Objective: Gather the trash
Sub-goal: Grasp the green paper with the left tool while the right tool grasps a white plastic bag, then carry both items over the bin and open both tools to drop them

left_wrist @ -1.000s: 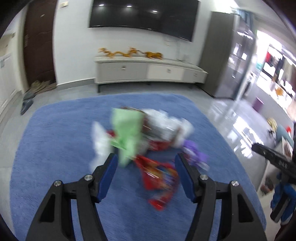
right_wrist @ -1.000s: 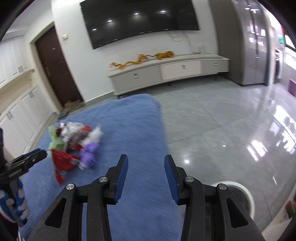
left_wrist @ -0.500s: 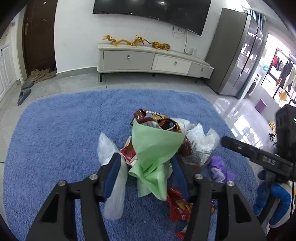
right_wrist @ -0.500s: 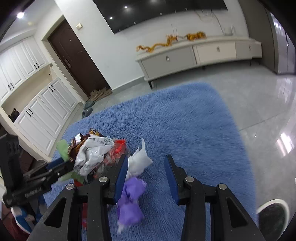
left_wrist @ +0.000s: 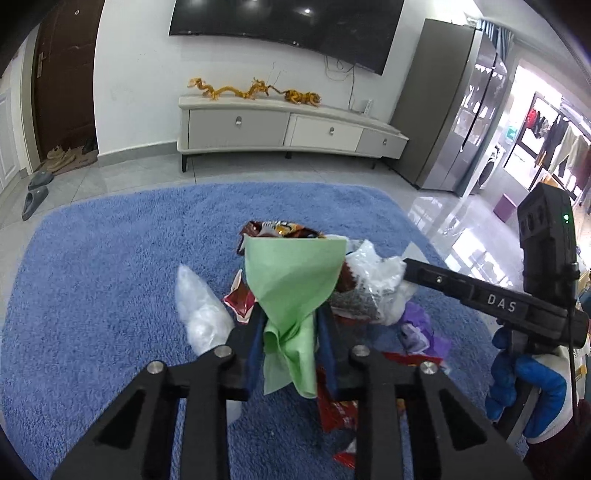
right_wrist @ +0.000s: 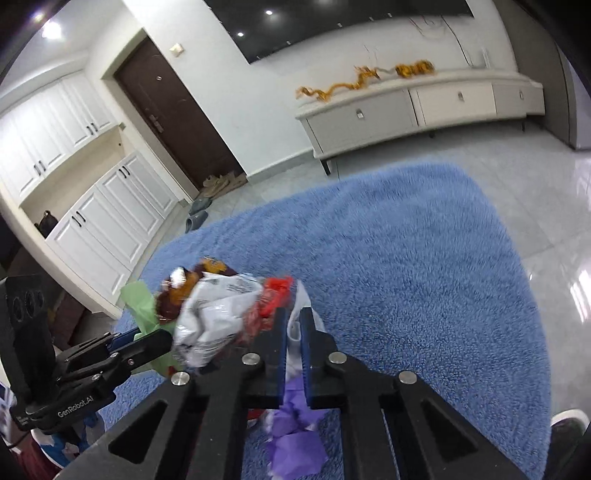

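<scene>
Both fisheye views are bright and evenly lit. Ceiling spots reflect as small dots in the dark television (left_wrist: 284, 27). Daylight from the right glares off the glossy tiled floor (left_wrist: 458, 236). Straight lines bow toward the dark vignetted corners. The trash pile (right_wrist: 221, 314) looks slightly motion-blurred in the right wrist view.

Blue shag rug (left_wrist: 110, 266) over glossy grey tile floor (right_wrist: 535, 206). Near rug centre, heap of crumpled wrappers (left_wrist: 362, 291); just left of heap, clear plastic bag (left_wrist: 201, 314); right of heap, purple scrap (left_wrist: 421, 328).
</scene>
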